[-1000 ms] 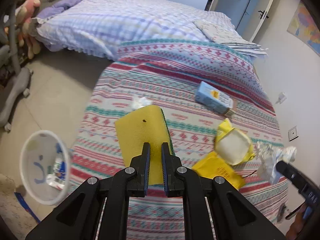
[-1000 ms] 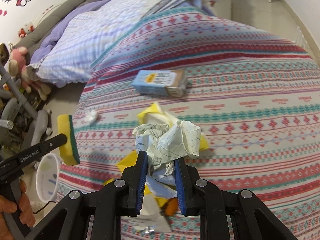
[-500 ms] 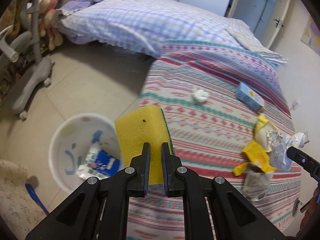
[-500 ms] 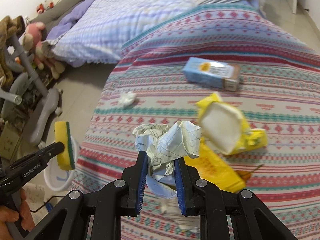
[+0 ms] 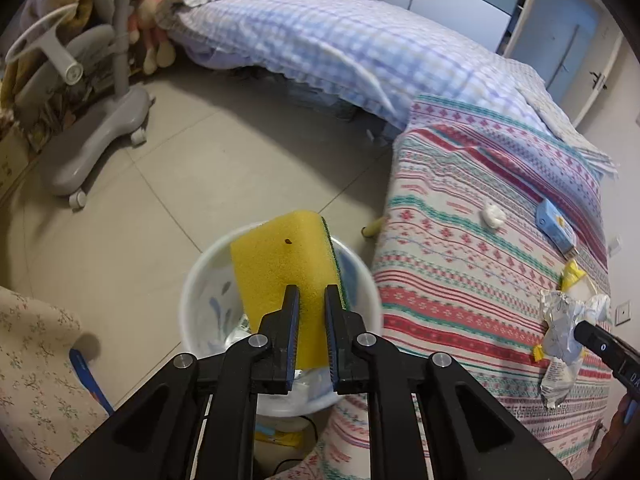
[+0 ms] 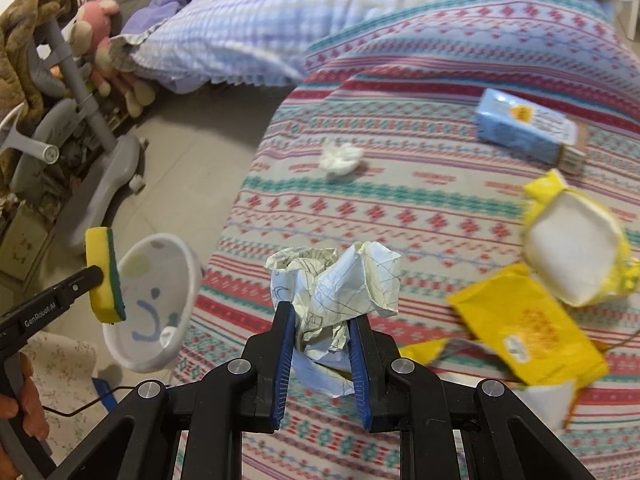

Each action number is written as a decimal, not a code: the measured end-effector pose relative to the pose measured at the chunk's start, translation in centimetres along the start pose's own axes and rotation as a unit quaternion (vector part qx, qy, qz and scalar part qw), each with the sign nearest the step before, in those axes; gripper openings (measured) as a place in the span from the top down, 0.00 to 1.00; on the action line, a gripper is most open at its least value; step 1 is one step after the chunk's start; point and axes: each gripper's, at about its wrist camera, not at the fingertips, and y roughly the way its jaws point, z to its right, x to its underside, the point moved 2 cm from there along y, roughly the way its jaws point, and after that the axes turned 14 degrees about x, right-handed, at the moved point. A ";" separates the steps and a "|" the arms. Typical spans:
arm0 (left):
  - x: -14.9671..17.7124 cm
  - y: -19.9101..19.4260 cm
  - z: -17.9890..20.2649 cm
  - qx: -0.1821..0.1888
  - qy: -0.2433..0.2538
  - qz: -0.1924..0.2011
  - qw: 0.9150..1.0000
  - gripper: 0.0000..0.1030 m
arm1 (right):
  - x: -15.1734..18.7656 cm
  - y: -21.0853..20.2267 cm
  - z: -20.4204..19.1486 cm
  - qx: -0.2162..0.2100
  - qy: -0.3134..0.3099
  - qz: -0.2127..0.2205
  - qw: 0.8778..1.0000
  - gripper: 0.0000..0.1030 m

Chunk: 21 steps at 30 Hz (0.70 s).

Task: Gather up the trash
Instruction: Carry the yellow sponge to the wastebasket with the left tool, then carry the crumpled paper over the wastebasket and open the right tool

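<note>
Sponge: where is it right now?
The sponge sits centre of the left wrist view, clamped in the left gripper directly over the white bin on the floor, just left of the striped bed.

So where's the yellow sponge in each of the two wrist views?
Left wrist view: the yellow sponge sits centre frame, pinched in the left gripper, directly in front of the white bin.
Right wrist view: the sponge is at the far left edge, seen edge-on beside the bin.
Shared landmark: the white bin on the floor next to the striped bedspread.
</note>
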 end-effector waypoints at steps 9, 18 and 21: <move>0.1 -1.0 -2.0 -0.022 -0.005 0.008 1.000 0.19 | -0.2 1.5 -2.7 0.000 -0.015 -0.004 1.000 0.77; 2.0 -2.7 -5.8 -0.050 -0.017 -0.002 0.999 0.13 | 0.1 2.3 -4.4 -0.006 -0.029 -0.009 1.000 0.77; 2.2 -3.1 -6.5 -0.057 -0.019 0.000 0.998 0.12 | 0.1 2.9 -5.8 -0.016 -0.037 -0.020 0.999 0.77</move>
